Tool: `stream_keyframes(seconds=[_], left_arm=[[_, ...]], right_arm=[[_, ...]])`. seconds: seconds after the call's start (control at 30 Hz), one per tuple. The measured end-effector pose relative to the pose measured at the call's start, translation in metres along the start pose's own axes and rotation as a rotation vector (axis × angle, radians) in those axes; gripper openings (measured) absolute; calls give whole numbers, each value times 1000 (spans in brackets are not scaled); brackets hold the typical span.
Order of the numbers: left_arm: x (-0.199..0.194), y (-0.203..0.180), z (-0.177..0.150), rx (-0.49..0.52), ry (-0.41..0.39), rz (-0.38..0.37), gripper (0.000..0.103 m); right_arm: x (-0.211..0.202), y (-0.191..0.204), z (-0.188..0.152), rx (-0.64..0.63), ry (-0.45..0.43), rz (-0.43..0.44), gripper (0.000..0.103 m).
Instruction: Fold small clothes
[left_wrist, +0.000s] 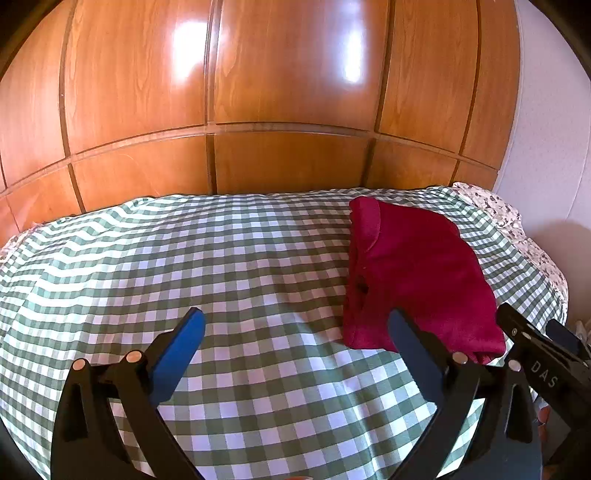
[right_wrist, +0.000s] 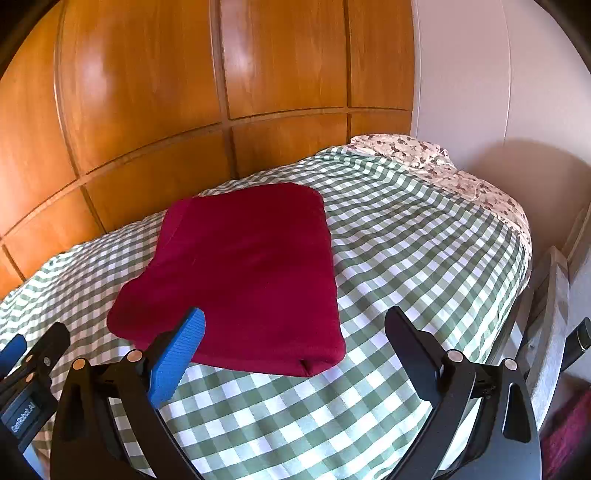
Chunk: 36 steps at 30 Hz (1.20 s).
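Note:
A folded dark red garment (left_wrist: 413, 273) lies flat on the green-and-white checked cloth (left_wrist: 221, 266); in the right wrist view the garment (right_wrist: 243, 273) fills the middle. My left gripper (left_wrist: 295, 325) stands open over the checked cloth to the left of the garment, with nothing between its blue pads. My right gripper (right_wrist: 293, 321) is open too, hovering just in front of the garment's near edge, holding nothing. Each gripper shows at the edge of the other's view: the right gripper (left_wrist: 535, 339), the left gripper (right_wrist: 33, 354).
A glossy wooden panelled wardrobe (left_wrist: 258, 110) rises right behind the surface. A floral sheet (right_wrist: 443, 166) shows at the far right corner under the checked cloth (right_wrist: 406, 240). A white wall (right_wrist: 498, 74) and a pale chair-like frame (right_wrist: 550, 295) stand to the right.

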<state>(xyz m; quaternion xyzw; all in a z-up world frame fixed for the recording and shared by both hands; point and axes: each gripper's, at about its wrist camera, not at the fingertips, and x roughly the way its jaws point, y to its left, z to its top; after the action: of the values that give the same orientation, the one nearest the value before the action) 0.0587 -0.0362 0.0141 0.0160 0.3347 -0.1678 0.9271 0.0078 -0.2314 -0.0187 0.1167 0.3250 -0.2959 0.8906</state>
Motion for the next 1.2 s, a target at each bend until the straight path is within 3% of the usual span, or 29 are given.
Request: stream_keyframes(seconds=[1.2], left_arm=[[-16, 0, 5, 1, -36, 17, 100]], right_arm=[[1, 6, -5, -19, -2, 14, 99]])
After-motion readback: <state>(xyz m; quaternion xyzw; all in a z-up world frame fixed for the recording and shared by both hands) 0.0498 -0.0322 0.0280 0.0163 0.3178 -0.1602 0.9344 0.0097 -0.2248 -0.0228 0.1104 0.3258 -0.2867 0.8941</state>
